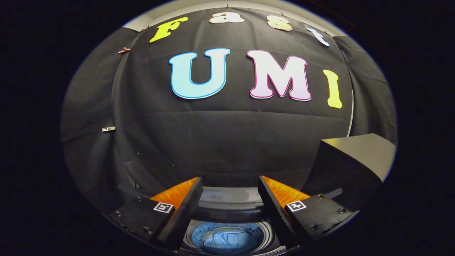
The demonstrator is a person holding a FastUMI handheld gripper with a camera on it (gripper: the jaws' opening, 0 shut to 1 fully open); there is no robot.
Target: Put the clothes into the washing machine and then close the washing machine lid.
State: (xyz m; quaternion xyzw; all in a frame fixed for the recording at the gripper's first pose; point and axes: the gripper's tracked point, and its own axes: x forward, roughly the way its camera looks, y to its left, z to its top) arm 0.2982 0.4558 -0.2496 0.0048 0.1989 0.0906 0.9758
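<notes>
2 fingers of the gripper (230, 204) cut off much of what we see: the washing machine (227, 202) shows between them, its sides hidden. Blue clothes (227, 240) lie in its tub, folds hard to read. Raised lid (355, 163) stands right. Jaws spread wide, holding nothing.

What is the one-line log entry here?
gripper fingers open, empty | blue clothes inside round washing machine drum below | dark lid raised, not closed

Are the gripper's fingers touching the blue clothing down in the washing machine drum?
Apart. In the gripper view the open gripper holds nothing; the blue clothing lies in the washing machine drum below, seen between the spread fingers.
</notes>
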